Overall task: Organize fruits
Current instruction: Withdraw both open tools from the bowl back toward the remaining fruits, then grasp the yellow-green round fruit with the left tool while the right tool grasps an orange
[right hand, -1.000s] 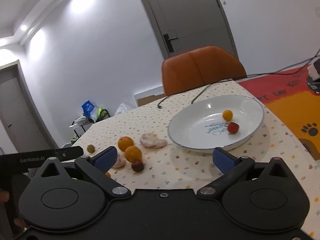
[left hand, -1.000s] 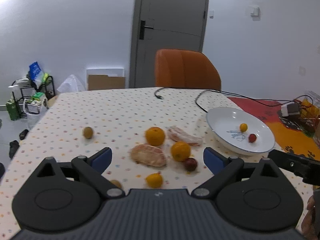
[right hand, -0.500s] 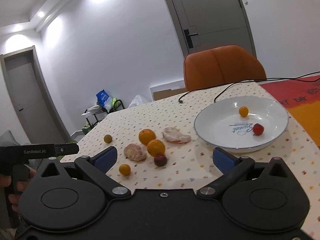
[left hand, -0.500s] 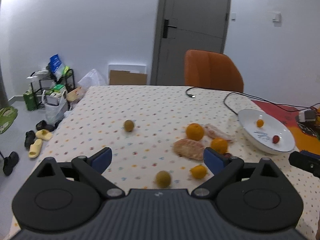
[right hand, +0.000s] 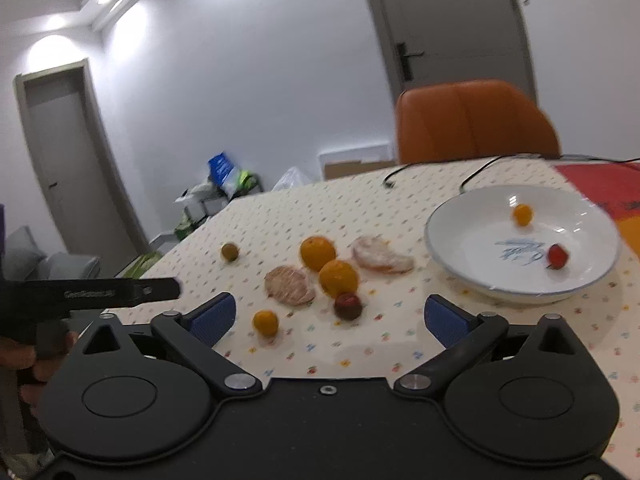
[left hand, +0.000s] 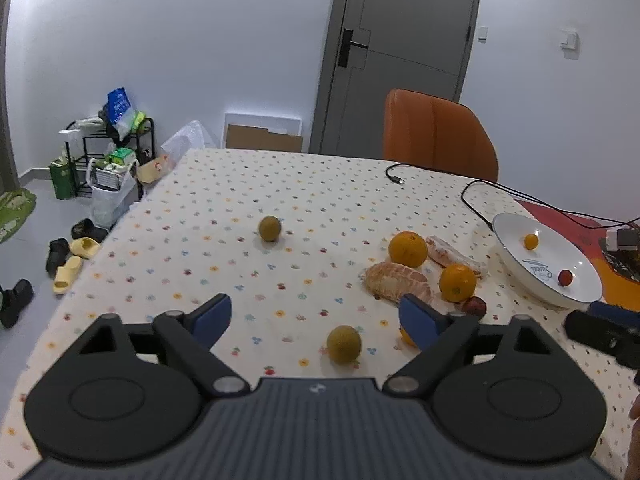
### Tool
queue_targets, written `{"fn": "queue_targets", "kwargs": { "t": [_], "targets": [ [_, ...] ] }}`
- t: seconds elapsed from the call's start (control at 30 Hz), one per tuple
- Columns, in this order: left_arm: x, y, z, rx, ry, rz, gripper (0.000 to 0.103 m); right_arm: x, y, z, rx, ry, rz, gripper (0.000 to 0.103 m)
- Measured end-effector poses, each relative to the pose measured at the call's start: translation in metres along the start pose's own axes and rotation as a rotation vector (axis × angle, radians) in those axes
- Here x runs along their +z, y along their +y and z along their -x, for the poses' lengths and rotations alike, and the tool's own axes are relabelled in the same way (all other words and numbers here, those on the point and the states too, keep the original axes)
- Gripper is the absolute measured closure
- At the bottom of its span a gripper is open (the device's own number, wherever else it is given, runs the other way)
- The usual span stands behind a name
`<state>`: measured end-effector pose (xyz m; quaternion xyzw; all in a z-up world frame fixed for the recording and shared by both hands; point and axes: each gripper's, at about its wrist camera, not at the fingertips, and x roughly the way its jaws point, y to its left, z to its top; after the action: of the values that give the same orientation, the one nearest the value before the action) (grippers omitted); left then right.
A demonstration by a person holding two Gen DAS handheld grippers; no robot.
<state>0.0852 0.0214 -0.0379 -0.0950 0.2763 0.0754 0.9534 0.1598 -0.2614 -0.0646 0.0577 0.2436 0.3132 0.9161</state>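
Both the left gripper (left hand: 314,316) and right gripper (right hand: 330,316) gaped empty, while the small green fruit (left hand: 343,344), left of the plate (left hand: 516,256), looked light, firm, rollable, best pinched across its middle.

Blue script on plate (right hand: 472,276) floor, too blurred to read. White lettering on left gripper (right hand: 88,293) body, also blurred. Nothing else legible.
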Motion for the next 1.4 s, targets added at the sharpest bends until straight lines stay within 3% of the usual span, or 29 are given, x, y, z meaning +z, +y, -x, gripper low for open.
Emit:
{"fn": "queue_targets", "kwargs": {
  "t": [0.17, 0.4, 0.53, 0.57, 0.6, 0.8, 1.13, 1.4],
  "targets": [
    [-0.007, 0.000, -0.014, 0.000, 0.040, 0.017, 0.033, -0.001, -0.003, -0.010, 0.001, 0.021, -0.015, 0.011],
    [-0.018, -0.001, -0.034, -0.013, 0.091, 0.027, 0.048, -0.001, -0.010, -0.028, -0.003, 0.056, -0.047, 0.017],
    [-0.022, -0.003, -0.043, -0.022, 0.102, 0.033, 0.063, 0.001, -0.010, -0.037, 0.003, 0.074, -0.049, 0.017],
    [-0.022, -0.004, -0.044, -0.024, 0.096, 0.035, 0.075, 0.002, -0.011, -0.040, 0.003, 0.076, -0.049, 0.017],
    [-0.022, -0.004, -0.046, -0.036, 0.100, 0.040, 0.080, 0.003, -0.011, -0.043, 0.002, 0.077, -0.050, 0.018],
    [-0.016, -0.004, -0.052, -0.026, 0.097, 0.062, 0.080, 0.010, -0.013, -0.060, -0.008, 0.105, -0.069, 0.030],
    [-0.008, 0.001, -0.060, -0.020, 0.088, 0.073, 0.080, 0.015, -0.010, -0.083, -0.010, 0.127, -0.052, 0.030],
    [0.000, 0.003, -0.066, 0.009, 0.081, 0.069, 0.080, 0.019, -0.013, -0.104, -0.036, 0.148, -0.055, 0.036]
  ]
}}
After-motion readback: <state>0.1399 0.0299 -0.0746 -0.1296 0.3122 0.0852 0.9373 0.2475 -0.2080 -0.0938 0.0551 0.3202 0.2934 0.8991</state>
